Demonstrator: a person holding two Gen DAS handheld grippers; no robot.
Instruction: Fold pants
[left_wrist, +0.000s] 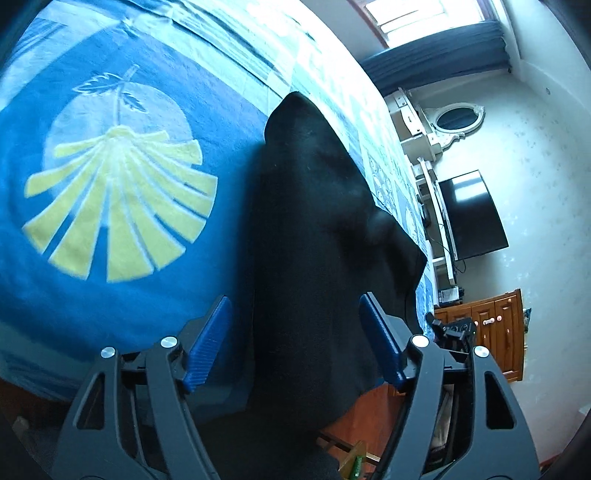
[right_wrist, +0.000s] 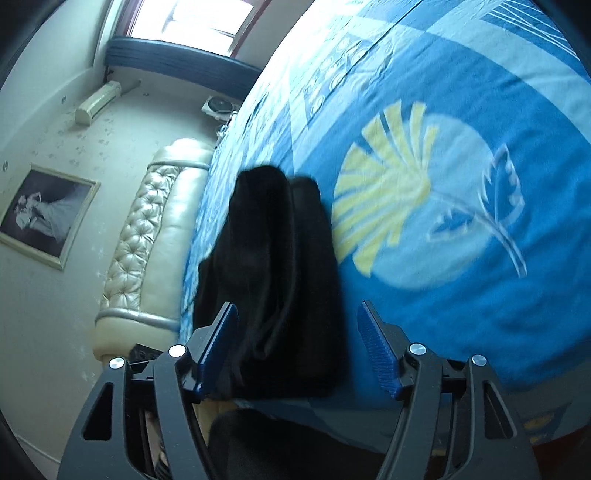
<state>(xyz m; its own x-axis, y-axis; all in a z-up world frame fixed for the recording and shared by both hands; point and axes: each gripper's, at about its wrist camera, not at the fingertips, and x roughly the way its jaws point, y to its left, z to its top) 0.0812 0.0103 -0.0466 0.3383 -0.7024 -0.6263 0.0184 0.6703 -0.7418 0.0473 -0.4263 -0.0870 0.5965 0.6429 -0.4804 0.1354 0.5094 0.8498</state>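
We see the black pants (left_wrist: 314, 229) lying on the blue bedspread (left_wrist: 110, 277), beside its yellow shell pattern (left_wrist: 118, 206), and they look already folded into a long narrow bundle. Their long axis runs straight away from both cameras, so each gripper looks along the length of the pants and not across it. In the left wrist view the left gripper (left_wrist: 295, 339) stands over the near end; the jaws are wide open, the cloth passes between the blue pads (left_wrist: 208, 343) but we cannot tell if they touch it, and nothing is held. One side of the pants seems to hang over the edge of the bed, toward the television (left_wrist: 469, 218). In the right wrist view the right gripper (right_wrist: 297, 343) is also wide open and holds nothing; the pants (right_wrist: 269, 266) lie between its fingers, nearer to the left finger, and stretch toward the padded headboard (right_wrist: 155, 229). Both grippers point forward and down at the bed. We judge that both are about equally near, each at its own end of the bundle.
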